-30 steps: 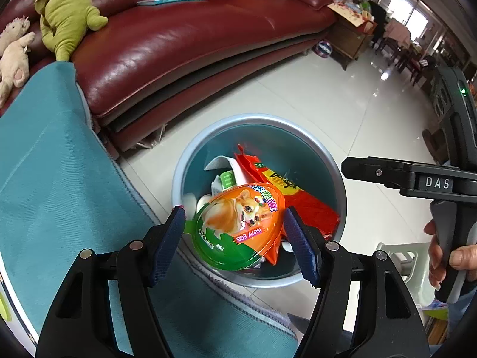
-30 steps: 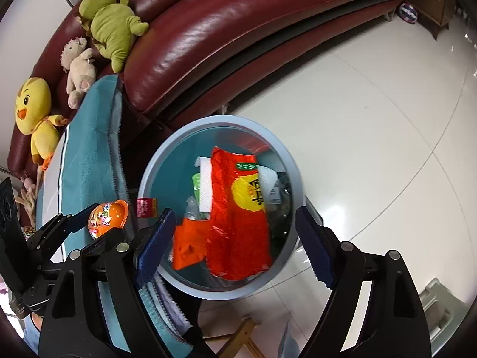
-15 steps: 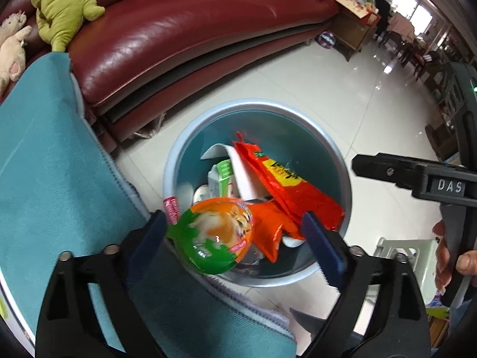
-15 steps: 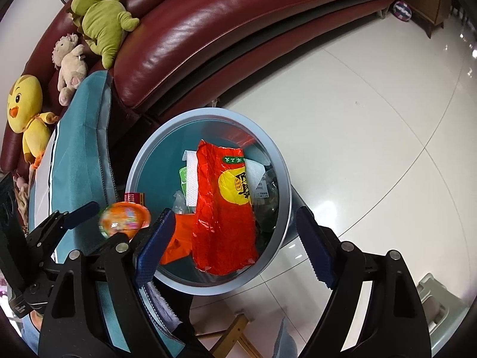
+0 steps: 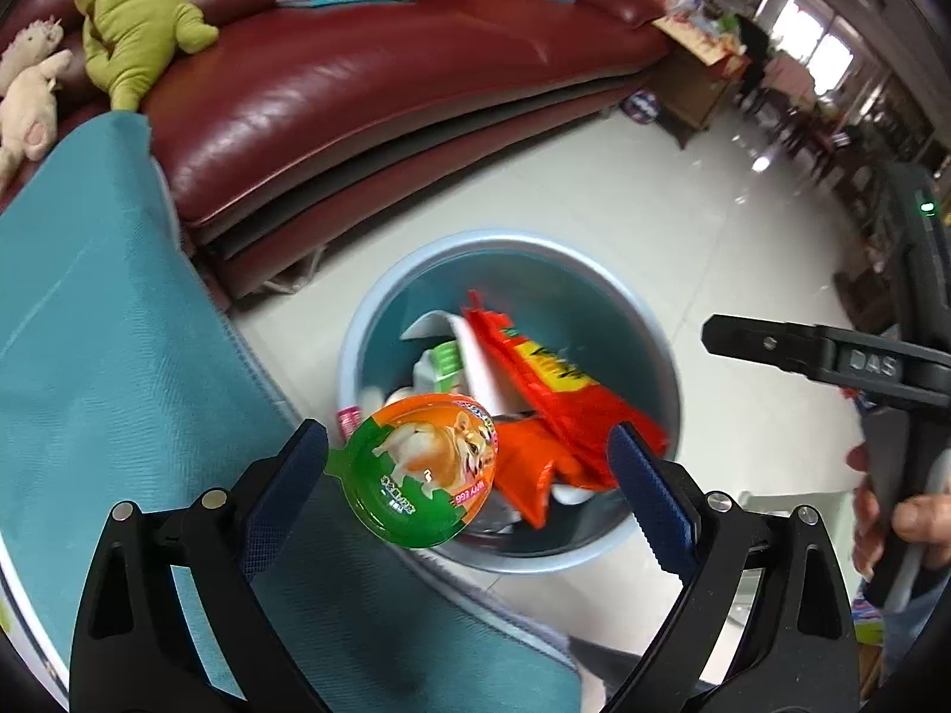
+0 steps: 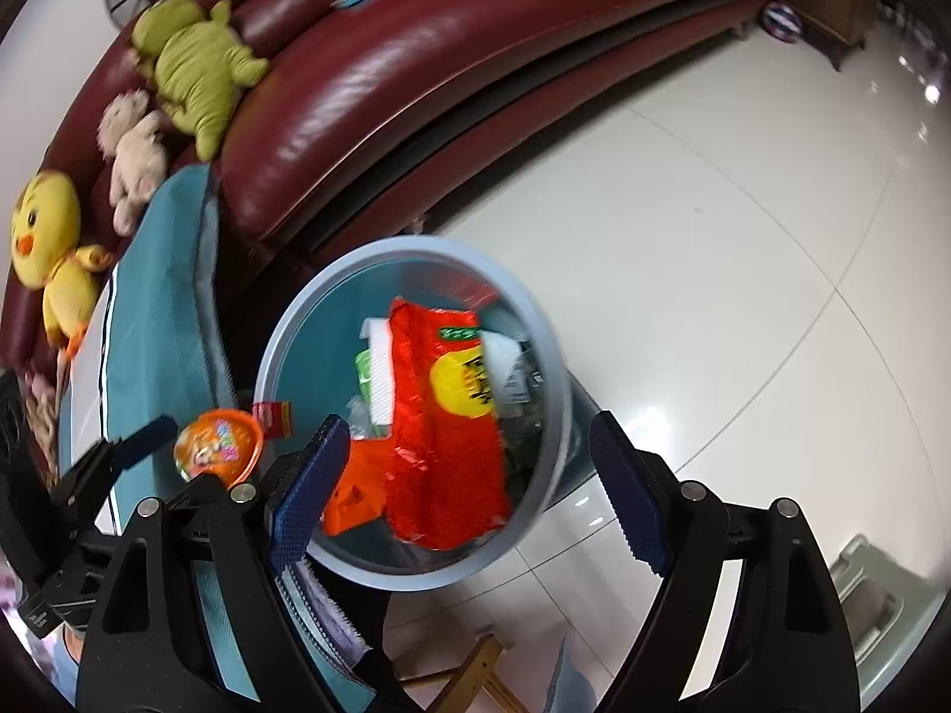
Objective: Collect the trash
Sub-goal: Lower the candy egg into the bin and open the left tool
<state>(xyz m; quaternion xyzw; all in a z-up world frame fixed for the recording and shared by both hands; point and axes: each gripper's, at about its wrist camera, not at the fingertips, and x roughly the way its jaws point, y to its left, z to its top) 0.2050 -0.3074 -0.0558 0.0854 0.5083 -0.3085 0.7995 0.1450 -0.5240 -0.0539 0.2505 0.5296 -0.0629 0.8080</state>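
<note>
The left claw stands with its blue-padded fingers spread wide, clamping nothing. The orange-and-green egg-shaped plastic capsule with a printed dog lid sits in the gap between them, close against the left finger and well clear of the right one; whether the green tab at its left edge touches the pad cannot be told. From the left wrist view it appears released and in the air, over the near-left rim of the round grey waste bin with a teal interior, at the edge of the teal cloth-covered tabletop.

The bin already holds a red-and-yellow foil snack bag, an orange wrapper and white paper scraps. Judged status: several items are binned, and the capsule is at the drop stage, not yet inside. Other remaining trash is not visible.

The capsule's printed face tilts up toward the camera. Its long axis runs from upper right to lower left, the green tab pointing left toward the tabletop.

The right claw is likewise spread wide and empty, above the bin.
</note>
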